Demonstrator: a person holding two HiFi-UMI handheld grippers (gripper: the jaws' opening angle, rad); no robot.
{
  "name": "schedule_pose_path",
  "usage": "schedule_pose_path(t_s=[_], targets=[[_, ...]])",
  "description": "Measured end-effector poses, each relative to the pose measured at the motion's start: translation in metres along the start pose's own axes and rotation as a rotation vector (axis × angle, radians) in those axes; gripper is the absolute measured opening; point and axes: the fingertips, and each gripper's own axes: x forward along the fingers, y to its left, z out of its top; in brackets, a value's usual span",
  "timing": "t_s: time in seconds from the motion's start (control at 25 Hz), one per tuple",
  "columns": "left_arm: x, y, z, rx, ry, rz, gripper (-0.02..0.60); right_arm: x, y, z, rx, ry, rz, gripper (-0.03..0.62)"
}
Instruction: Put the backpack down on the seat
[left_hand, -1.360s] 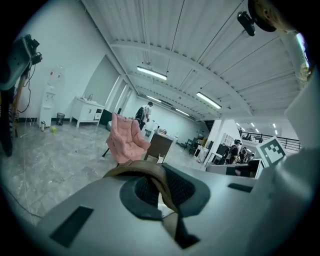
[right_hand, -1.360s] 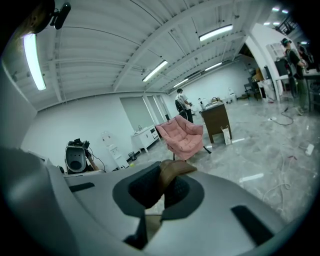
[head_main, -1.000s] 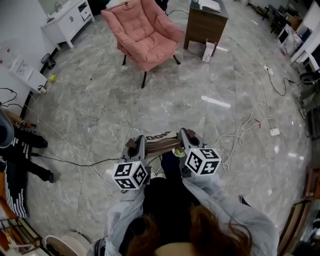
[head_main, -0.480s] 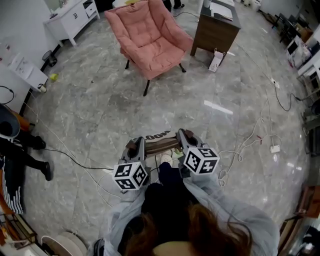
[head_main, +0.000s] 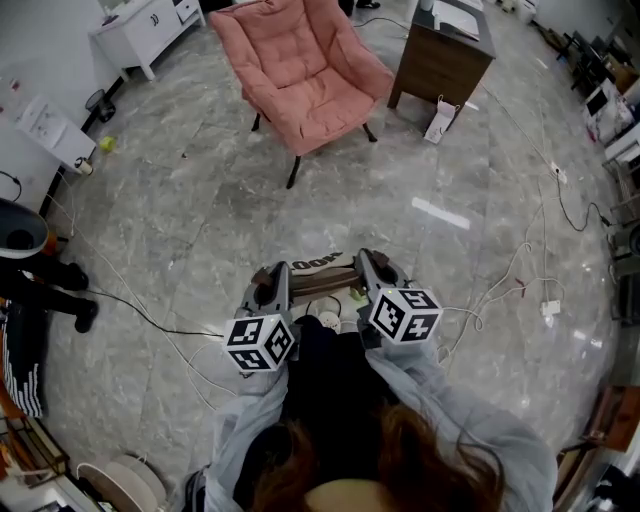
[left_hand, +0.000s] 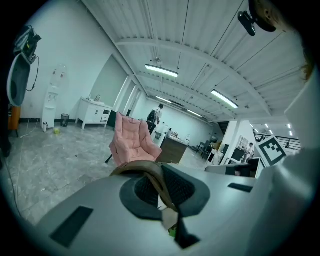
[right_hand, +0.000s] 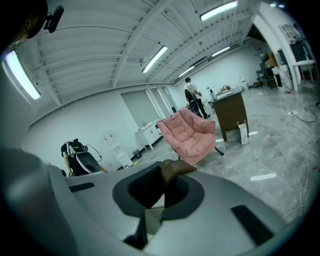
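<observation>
Carrying the backpack by its brown strap, the person holds it up between both tools. The left gripper and right gripper are each clamped tight on the webbing, one at either end. The bag's body cannot be told apart from the dark clothing below. The pink armchair stands well apart ahead, its seat bare. Judged: pickup done. The approach, the lowering onto the cushion and the release remain.

Head view looks steeply down; 2 gripper views face forward; all share the pink armchair.
</observation>
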Motion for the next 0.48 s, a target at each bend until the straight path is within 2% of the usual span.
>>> schedule_pose_path(t_s=[0.28,0.48], targets=[[0.009,-0.01,0.007,0.017,-0.006,-0.018,0.014,-0.001,-0.005,0.017,-0.022,-0.047,-0.012,0.009],[0.015,-0.007,0.008,0.013,-0.005,-0.007,0.014,0.007,-0.008,0.019,0.008,-0.049,0.0,0.009]])
